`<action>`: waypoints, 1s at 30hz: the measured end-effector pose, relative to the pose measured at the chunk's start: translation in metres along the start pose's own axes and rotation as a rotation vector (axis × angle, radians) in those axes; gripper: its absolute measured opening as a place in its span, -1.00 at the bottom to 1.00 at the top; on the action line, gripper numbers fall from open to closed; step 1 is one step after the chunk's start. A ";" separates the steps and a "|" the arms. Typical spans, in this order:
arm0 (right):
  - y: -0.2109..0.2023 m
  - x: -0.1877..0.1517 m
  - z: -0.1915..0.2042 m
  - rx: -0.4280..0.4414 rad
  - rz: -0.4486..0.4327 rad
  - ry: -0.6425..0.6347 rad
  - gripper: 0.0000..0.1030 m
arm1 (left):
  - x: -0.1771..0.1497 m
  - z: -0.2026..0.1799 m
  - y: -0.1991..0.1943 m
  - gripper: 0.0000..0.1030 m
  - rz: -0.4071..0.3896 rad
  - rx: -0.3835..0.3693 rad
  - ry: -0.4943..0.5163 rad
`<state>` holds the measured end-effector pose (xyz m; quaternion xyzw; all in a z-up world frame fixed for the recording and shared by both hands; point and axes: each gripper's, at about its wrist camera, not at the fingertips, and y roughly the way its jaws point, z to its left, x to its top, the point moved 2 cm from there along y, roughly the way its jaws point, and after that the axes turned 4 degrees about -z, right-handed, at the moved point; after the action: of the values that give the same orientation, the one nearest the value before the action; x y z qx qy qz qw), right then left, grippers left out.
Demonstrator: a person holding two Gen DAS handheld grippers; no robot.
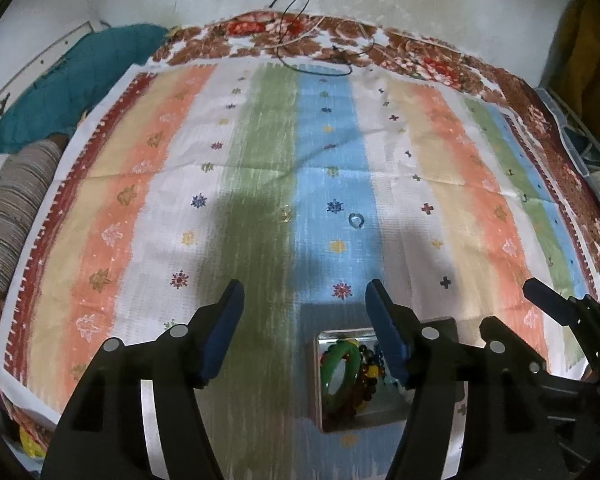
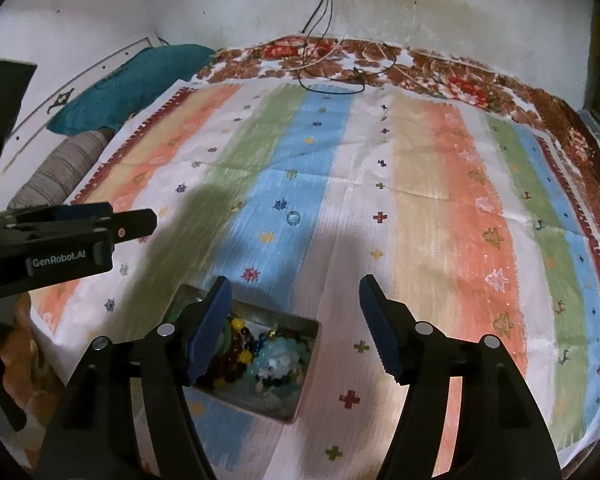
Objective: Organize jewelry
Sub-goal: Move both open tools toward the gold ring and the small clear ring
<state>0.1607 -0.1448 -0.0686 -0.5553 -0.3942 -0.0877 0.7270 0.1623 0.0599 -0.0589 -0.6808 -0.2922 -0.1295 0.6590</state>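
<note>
A small metal box sits on the striped cloth near me, holding a green bangle and beaded bracelets; it also shows in the right wrist view with pale blue beads inside. A small silver ring lies on the blue stripe farther out, also in the right wrist view. A small gold piece lies on the green stripe. My left gripper is open and empty above the box. My right gripper is open and empty over the box's right side.
The striped cloth covers a floral bedspread. A teal pillow and a striped bolster lie at the left. Black cables trail from the wall onto the far edge.
</note>
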 end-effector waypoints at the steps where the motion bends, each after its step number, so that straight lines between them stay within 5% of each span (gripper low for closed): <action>1: 0.004 0.002 -0.001 0.006 0.008 0.005 0.28 | 0.002 0.003 0.005 0.23 0.011 -0.004 -0.013; 10: 0.036 0.014 -0.011 0.016 0.073 0.035 0.28 | 0.018 0.017 0.042 0.22 0.080 -0.020 -0.080; 30: 0.087 0.030 -0.003 0.036 0.158 -0.027 0.28 | 0.043 0.017 0.097 0.18 0.115 0.014 -0.053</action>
<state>0.2314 -0.1058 -0.1131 -0.5728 -0.3605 -0.0154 0.7360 0.2484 0.0902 -0.1158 -0.6951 -0.2708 -0.0715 0.6621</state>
